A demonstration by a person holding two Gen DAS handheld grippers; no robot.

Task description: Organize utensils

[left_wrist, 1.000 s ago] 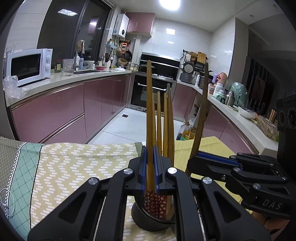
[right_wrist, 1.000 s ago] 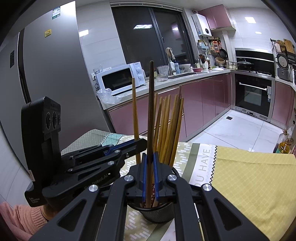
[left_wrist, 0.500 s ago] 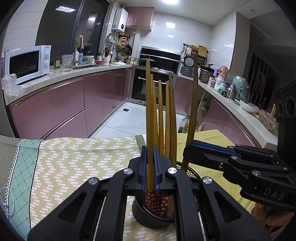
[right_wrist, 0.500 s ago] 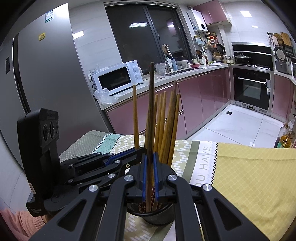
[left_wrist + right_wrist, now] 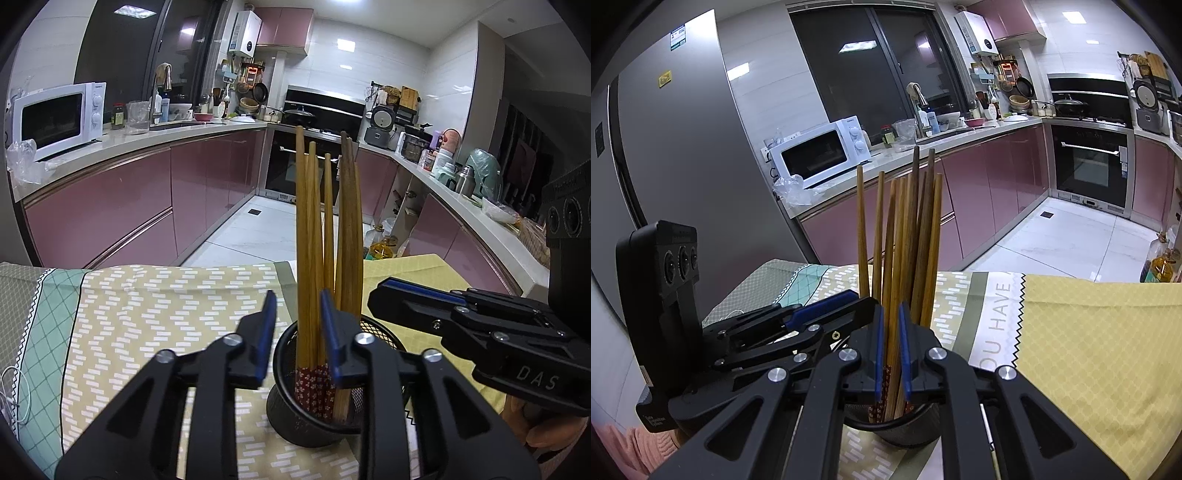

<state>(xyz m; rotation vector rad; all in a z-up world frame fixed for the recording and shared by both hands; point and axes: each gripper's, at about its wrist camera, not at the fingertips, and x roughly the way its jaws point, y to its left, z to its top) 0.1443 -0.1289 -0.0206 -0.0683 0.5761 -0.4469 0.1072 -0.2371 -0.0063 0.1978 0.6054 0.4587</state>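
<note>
— On the bench [image 5: 155, 295], under its patterned yellow-and-teal cloth, what do we have?

— We have a round black wire-mesh holder [image 5: 295, 417] standing upright near the near edge, packed with long wooden chopsticks [image 5: 308, 240] that rise almost straight, some with red flowered ends down inside the mesh.

— And our left hand-held gripper [image 5: 297, 332]?

— Its blue-padded fingers [image 5: 267, 328] are spread wide on either side of the bundle, above the rim of the holder, and we see no pad pressing on a stick.

— The right hand-held gripper [image 5: 889, 343]?

— In its own view the jaws stand a little apart with one chopstick between them; a thin gap shows on each side, so we take it as loose. From the left view it comes in from the right, level with the holder's rim.

— Beyond?

— A white microwave oven [image 5: 822, 155] on the far counter, left of the sink.
</note>
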